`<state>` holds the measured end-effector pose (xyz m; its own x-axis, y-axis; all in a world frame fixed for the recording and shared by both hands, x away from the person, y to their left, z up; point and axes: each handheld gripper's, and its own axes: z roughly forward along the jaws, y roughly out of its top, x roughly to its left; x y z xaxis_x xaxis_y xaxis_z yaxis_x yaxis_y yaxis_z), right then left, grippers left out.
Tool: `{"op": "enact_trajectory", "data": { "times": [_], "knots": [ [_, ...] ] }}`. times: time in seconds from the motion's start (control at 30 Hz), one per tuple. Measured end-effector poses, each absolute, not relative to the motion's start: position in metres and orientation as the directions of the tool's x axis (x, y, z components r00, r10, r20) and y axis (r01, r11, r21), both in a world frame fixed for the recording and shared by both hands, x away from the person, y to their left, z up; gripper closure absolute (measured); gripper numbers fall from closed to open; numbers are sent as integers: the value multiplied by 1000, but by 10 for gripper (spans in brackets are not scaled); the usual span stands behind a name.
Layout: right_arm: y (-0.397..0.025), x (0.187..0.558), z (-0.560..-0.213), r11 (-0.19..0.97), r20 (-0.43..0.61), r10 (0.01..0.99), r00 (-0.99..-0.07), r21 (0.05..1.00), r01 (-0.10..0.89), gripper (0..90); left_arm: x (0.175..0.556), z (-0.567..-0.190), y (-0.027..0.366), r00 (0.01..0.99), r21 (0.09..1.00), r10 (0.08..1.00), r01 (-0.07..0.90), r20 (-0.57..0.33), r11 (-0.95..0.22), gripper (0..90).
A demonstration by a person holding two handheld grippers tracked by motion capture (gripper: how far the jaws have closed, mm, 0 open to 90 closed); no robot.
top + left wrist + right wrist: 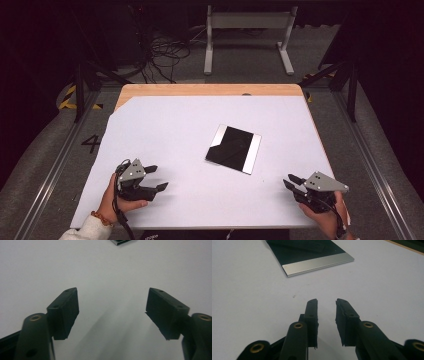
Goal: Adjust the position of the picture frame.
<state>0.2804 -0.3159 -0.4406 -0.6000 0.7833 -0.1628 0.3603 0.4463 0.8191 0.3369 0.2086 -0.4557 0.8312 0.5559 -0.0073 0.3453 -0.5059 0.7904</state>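
Wooden table (210, 90) under a white sheet (165, 130) that leaves a bare wood strip along the far edge and a cut corner at far left. Near the middle, slightly right, a flat black panel with silver edge strips (233, 149), lying tilted on the sheet, untouched. Left hand-held gripper (156, 178) low at the near left, held in a hand, jaws spread wide with only white sheet between them, well apart from the panel. Right hand-held gripper (291, 181) at the near right edge, jaws close together with a narrow gap, holding nothing, pointed toward the panel's silver strip. Beyond the table: grey carpeted floor (260, 75), a tangle of black cables (165, 55), a white metal stand (247, 30), dark frame legs, yellow-black tape, a "4" marked on the floor (91, 143).
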Motion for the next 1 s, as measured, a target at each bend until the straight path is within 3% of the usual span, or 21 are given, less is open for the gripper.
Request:
{"op": "enact_trajectory", "data": {
  "times": [0.17, 0.27, 0.43, 0.63, 1.0],
  "knots": [
    [-315, 284, -442, 444, -151, 784, -602, 814, 374, 748, 338, -455, 209, 836, 786, 549, 343, -5, -515, 481],
    [-314, 288, -441, 433, -136, 786, -603, 817, 381, 787, 337, -456, 211, 845, 779, 535, 337, -2, -529, 678],
    [-312, 296, -441, 421, -114, 792, -600, 814, 400, 842, 339, -455, 209, 853, 771, 522, 327, 9, -546, 873],
    [-307, 309, -440, 392, -83, 804, -589, 818, 420, 899, 353, -452, 196, 859, 772, 511, 317, 12, -551, 896],
    [-280, 353, -440, 383, -67, 811, -582, 812, 441, 900, 387, -448, 157, 886, 771, 464, 283, 17, -570, 897]
  ]
}}
